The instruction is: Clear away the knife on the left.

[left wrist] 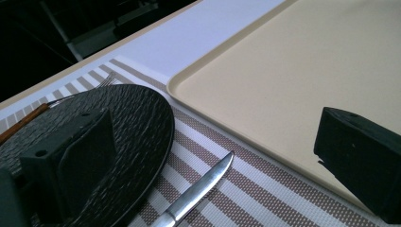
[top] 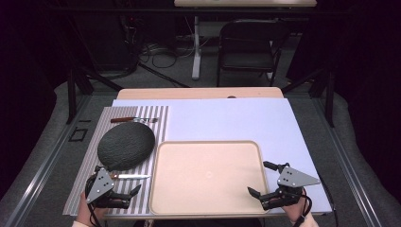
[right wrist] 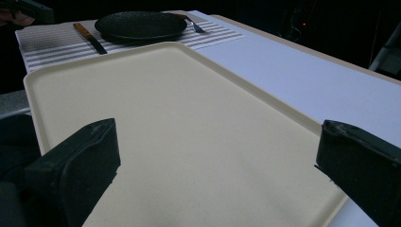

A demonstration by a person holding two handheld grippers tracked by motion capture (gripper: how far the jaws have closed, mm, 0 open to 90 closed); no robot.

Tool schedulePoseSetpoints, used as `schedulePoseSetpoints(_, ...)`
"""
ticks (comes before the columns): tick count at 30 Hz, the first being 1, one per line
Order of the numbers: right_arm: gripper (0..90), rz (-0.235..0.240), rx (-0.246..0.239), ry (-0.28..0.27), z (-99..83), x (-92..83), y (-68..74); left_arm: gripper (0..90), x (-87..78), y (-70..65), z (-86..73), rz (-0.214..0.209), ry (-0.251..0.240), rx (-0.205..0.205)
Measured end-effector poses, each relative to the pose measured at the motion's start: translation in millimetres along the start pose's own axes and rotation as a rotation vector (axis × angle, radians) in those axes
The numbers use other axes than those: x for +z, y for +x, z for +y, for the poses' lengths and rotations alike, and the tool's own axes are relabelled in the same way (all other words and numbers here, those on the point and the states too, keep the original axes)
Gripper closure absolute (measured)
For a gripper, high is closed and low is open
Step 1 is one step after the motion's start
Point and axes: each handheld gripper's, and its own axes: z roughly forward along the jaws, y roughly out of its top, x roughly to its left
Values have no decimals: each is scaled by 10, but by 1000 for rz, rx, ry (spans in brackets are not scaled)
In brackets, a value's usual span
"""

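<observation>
Both tongs gape wide and empty: left tongs [top: 126,195] over the striped mat [top: 90,165], right tongs [top: 265,182] at the bare tray [top: 208,177]. Plate [top: 126,146], knife [top: 130,176], fork [top: 135,120] lie untouched; nothing looks begun.

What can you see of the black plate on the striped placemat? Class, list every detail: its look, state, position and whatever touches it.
The black plate is round, shallow and matte, with a rough, slate-like pebbled surface, shown closely in the left gripper view. It is empty and lies flat on the striped placemat, left of the beige tray. A fork lies just beyond its far rim and a knife just before its near rim; whether either touches it cannot be told. Neither gripper holds it.
</observation>
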Motion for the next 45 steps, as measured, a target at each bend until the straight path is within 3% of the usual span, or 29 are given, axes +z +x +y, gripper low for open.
schedulePoseSetpoints(10, 0, -4, -2, 9, -7, 13, 2, 0, -42, 100, 2, 12, 57, 12)
schedulePoseSetpoints(14, 0, -3, 0, 7, -8, 21, 3, 1, -55, 147, 1, 12, 117, 48)
schedulePoseSetpoints(32, 0, -1, 4, 16, -10, 29, 7, 1, -153, 400, -23, 3, 248, 25)
schedulePoseSetpoints(45, 0, 1, 4, 17, -12, 35, -1, 2, -191, 586, 16, -4, 356, 75)
